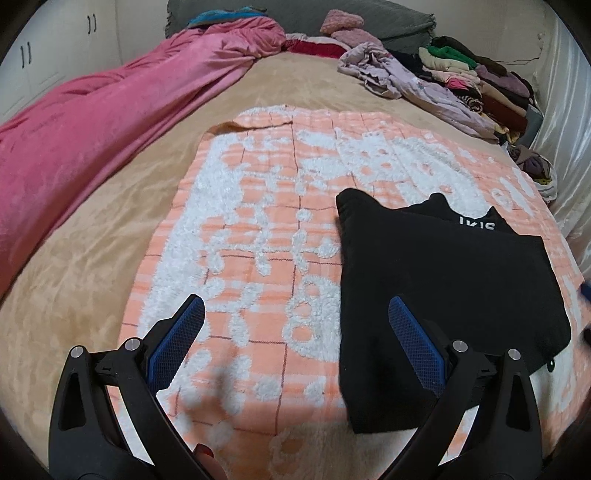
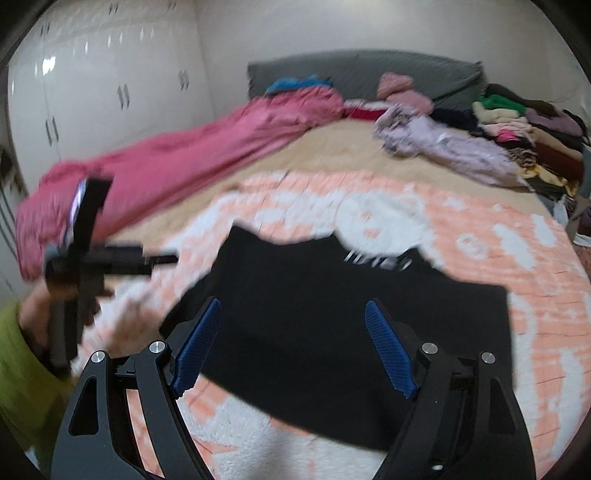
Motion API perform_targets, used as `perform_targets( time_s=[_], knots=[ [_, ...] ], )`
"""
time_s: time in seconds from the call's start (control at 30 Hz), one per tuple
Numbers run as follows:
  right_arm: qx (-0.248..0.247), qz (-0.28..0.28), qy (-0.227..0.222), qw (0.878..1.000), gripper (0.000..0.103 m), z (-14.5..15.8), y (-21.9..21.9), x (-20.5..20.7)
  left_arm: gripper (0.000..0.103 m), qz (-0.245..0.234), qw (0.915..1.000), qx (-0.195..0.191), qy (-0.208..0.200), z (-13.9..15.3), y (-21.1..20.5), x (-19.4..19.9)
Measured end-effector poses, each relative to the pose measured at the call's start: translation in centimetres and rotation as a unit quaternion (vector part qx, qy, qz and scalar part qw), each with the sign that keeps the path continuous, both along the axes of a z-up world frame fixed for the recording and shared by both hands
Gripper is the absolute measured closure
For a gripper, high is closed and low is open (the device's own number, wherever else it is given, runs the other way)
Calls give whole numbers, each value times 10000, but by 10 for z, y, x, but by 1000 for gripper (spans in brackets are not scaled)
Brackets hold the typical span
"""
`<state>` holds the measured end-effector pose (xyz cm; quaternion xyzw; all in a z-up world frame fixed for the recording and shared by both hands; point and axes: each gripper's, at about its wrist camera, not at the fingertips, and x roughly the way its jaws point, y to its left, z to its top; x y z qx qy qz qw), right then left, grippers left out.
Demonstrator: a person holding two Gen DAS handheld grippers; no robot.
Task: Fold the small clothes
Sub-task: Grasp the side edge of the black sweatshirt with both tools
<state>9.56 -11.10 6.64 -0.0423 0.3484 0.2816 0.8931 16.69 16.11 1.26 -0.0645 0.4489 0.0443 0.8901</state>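
Both grippers up front: left gripper w/ jaws spread wide, nothing between; right gripper same, wide apart & empty, hanging over near part of black garment.

Black garment flat on orange-white blanket, right of centre, looks already part-folded; white lettering near far edge, 2 points sticking up at far side. From left wrist view, sits to right of left gripper, right finger overlapping its near-left edge; contact or not, can't tell.

Pink quilt bunched along left, grey pillow far end, lilac clothes + stacked pile of clothes far right. Tan sheet under all.

Right wrist view blurred, so prob. in motion; left gripper seen at left in a hand, green sleeve.

Risks from here:
- Pinching blanket pile along w/ garment: fluffy surface, dark cloth lying flat, edge hard to separate.
- Grabbing only top layer → fold opens up.
- Uneven lift btw 2 sides → skewed fold, points stick out.
- Fast move + soft fabric → slip from pads.
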Motion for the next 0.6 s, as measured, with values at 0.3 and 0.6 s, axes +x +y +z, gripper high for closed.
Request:
perform_targets(
  time_s=[0.3, 0.6],
  knots=[
    [-778, 611, 213, 9949, 24, -71, 62, -11, 10, -18, 9974, -646, 305, -26, 1, 31],
    [-1119, 964, -53, 9890, 24, -93, 88, -29, 10, -290, 9927, -1091, 430, -38, -13, 70]
  ],
)
